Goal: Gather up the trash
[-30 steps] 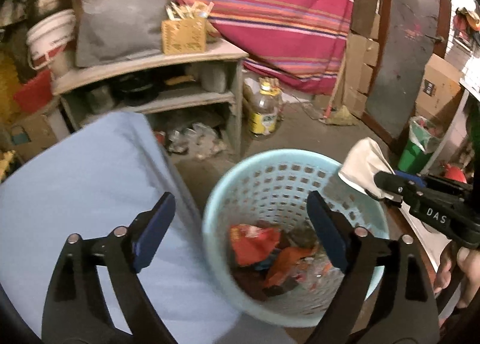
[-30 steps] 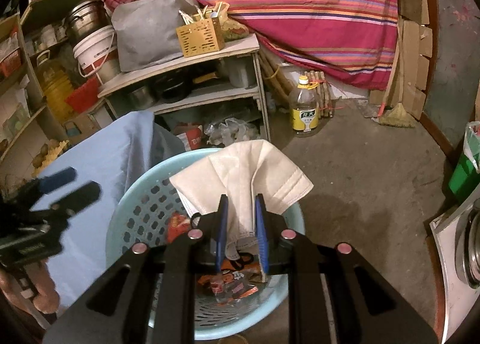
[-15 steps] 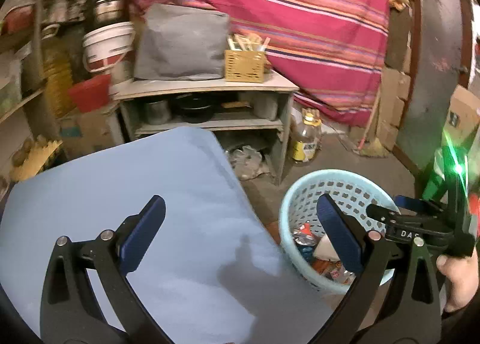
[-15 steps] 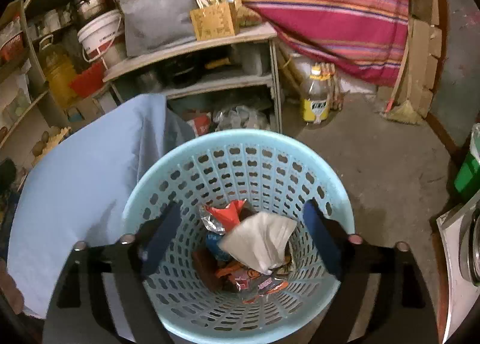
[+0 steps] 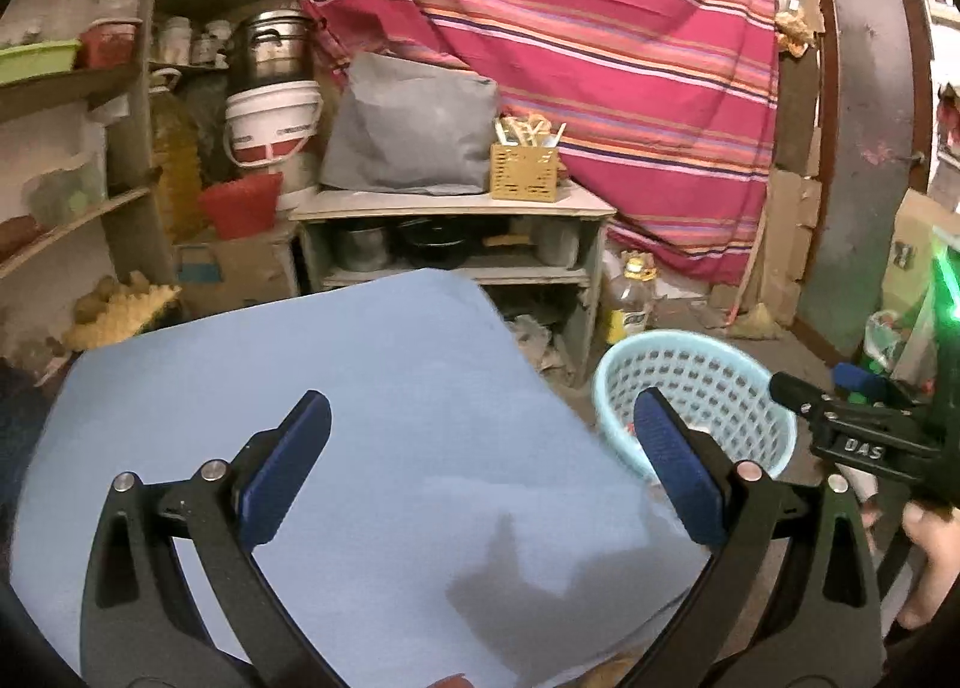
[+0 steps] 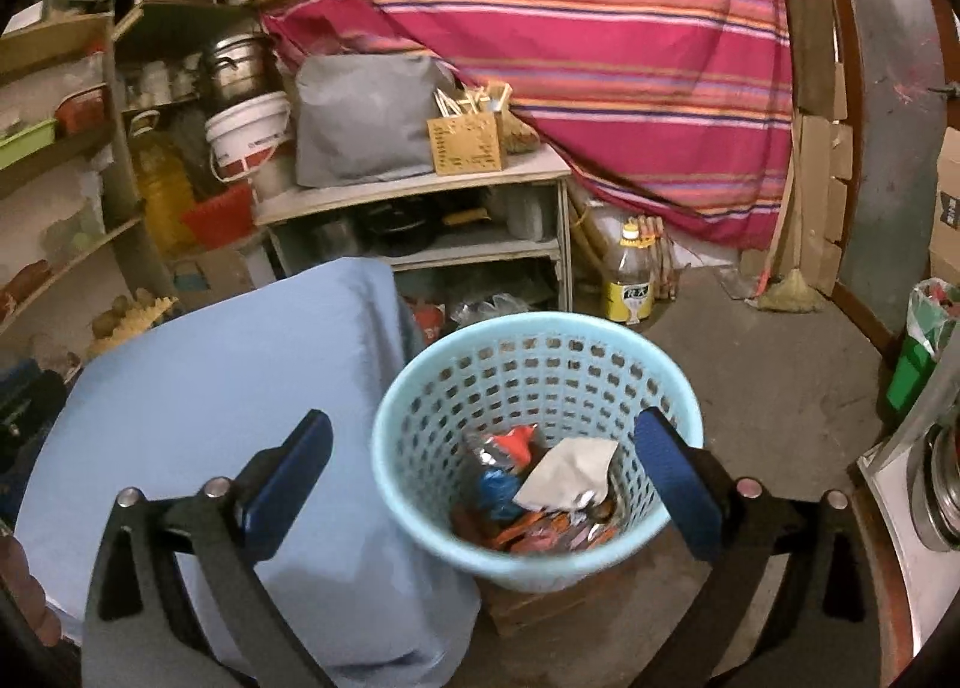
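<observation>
A light blue perforated basket stands on the floor beside a table under a blue cloth. Inside it lie red and orange wrappers and, on top, a white folded mask. My right gripper hovers above and in front of the basket, its jaws still opening, nothing between them. My left gripper hangs open and empty over the blue cloth. In the left wrist view the basket sits at the right, with the right gripper beside it in a person's hand.
A low shelf unit carries a grey bag, a wooden holder and pots behind the table. A yellow-labelled bottle and a broom stand on the floor before a striped red curtain. A green bin is at the right.
My right gripper opened and the white mask dropped into the basket. Both grippers pulled back and up; the left swung left from above the basket to over the blue cloth.
</observation>
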`<state>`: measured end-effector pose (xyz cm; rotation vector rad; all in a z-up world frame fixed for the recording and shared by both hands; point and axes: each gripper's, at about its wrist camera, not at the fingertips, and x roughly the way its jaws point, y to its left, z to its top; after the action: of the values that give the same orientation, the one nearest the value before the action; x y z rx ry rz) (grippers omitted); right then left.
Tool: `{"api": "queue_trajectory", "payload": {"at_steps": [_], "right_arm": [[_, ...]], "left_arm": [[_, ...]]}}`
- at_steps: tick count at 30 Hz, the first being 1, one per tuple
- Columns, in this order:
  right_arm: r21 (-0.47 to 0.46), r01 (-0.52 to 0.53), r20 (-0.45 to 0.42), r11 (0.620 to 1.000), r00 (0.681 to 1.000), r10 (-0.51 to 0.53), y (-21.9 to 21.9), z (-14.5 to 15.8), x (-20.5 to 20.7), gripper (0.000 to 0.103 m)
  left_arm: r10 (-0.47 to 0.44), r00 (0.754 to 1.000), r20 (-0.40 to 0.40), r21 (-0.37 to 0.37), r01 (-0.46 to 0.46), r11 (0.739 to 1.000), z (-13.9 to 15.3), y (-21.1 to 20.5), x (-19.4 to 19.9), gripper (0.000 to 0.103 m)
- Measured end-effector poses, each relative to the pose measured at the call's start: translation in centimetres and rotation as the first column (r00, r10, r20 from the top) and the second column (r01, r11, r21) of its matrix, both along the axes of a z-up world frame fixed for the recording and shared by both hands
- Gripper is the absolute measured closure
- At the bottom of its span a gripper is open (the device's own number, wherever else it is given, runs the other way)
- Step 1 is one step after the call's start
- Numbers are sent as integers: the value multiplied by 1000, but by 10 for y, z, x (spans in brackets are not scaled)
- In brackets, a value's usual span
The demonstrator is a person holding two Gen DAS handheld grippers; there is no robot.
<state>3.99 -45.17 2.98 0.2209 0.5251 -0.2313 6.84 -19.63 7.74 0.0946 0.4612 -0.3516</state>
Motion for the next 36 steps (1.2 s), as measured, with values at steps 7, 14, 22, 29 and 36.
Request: {"api": "queue_trajectory", "payload": {"at_steps": [7,14,22,29,36], "right_arm": [[-15,-18,36,1000,999,18,56,-8,-38,5],[-18,-59,59,998,996,60,106,-20,-69,5],[-63,-95,98,993,990,101,154,-25,-91,5],[-116,-103,121,988,986,117,179,-23,-102,5],[-133,-97,131,986,985,115,185,-22,-105,5]], "left_arm": [[54,998,42,23,-55,998,-15,41,-45,5],[167,984,67,11,-168,986,-31,90,-74,5],[201,977,77,20,-203,979,-54,126,-90,5],[222,974,47,-10,-222,975,-73,145,-91,5],[227,972,64,-14,-227,974,-74,154,-96,5]]}}
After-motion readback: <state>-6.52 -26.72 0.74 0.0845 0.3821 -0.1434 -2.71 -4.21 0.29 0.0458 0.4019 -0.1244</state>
